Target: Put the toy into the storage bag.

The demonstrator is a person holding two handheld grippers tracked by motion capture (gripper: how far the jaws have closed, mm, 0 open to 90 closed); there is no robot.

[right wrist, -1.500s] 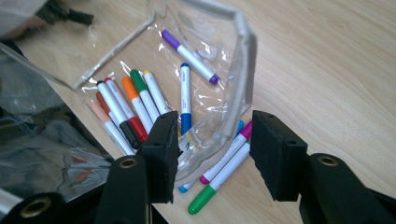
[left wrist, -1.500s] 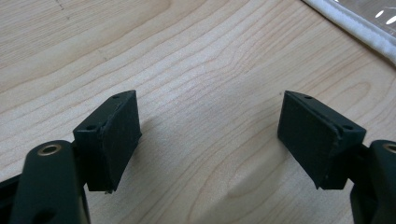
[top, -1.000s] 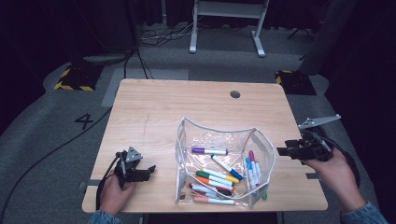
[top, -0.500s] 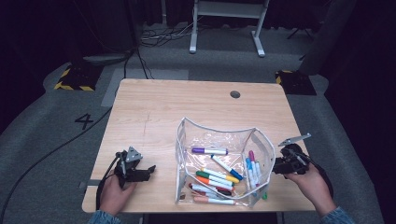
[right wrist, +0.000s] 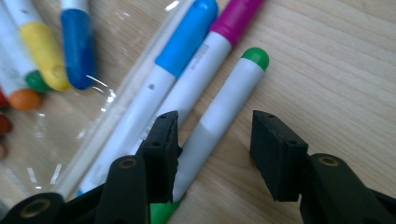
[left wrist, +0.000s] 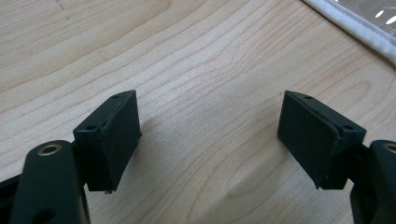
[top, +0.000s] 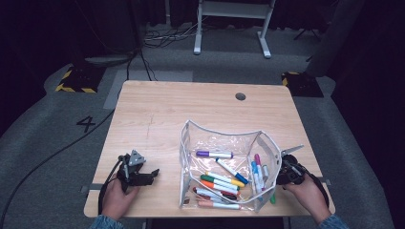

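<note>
A clear zip pouch (top: 224,141) lies open on the wooden table (top: 167,114) with several coloured markers inside. A green-capped marker (right wrist: 225,112) lies on the wood along the pouch's right edge, beside a pink marker (right wrist: 205,70) and a light-blue one (right wrist: 163,79). My right gripper (right wrist: 215,140) is low over the table (top: 282,175), straddling the green marker. Its jaws have just been closing, and a gap still shows at the right pad. My left gripper (top: 153,174) rests at the front left, open (left wrist: 210,135) over bare wood.
The pouch's white zip edge (left wrist: 350,23) runs just ahead of the left gripper. A purple marker (top: 214,154) lies across the pouch's middle. A round cable hole (top: 240,96) sits near the table's far edge. Beyond the table are floor cables and a white stand.
My right hand has come down from above the table's right edge to the wood beside the pouch, shifting slightly left. The left hand has stayed where it was.
</note>
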